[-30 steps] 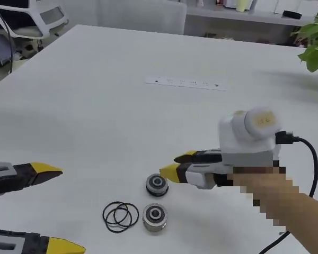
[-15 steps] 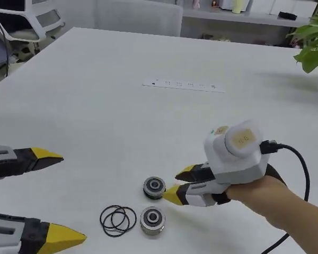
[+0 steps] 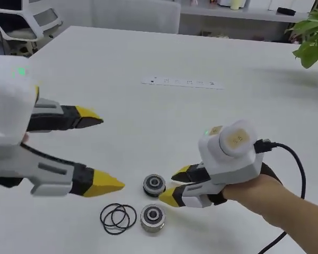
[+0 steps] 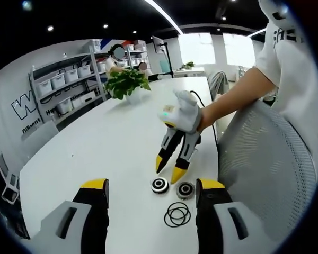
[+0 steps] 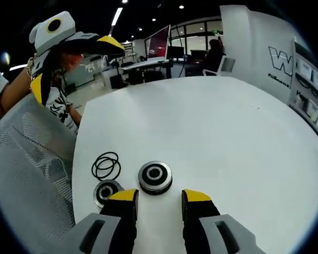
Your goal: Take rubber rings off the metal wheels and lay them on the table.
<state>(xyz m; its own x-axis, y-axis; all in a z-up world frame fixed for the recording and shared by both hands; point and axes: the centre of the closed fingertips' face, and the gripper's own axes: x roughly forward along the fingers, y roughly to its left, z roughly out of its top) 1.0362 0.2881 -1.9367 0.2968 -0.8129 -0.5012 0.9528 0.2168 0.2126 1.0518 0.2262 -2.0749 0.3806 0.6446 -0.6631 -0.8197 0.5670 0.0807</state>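
Raised and swung inward since a moment ago: left gripper (image 3: pixel 108 153), now well above the table (image 3: pixel 148 121), jaws wide apart, nothing held. Barely shifted: right gripper (image 3: pixel 168 186), low over the table, jaws partly open and empty, yellow tips just beside the dark-rimmed wheel (image 3: pixel 154 184); contact not clear. Seen from the right gripper view, same wheel lying flat just ahead of the gap between the tips. Nearer the person, just beside it: bare wheel (image 3: pixel 152 217), silver rim, flat on the table. Just left of that: rubber rings (image 3: pixel 118 217), several thin black loops, overlapping, flat on the table. Farther back, mid-table: white power strip (image 3: pixel 183 82). Far right corner: green plant (image 3: pixel 310 39). Trailing from the right gripper: black cable (image 3: pixel 294 159).
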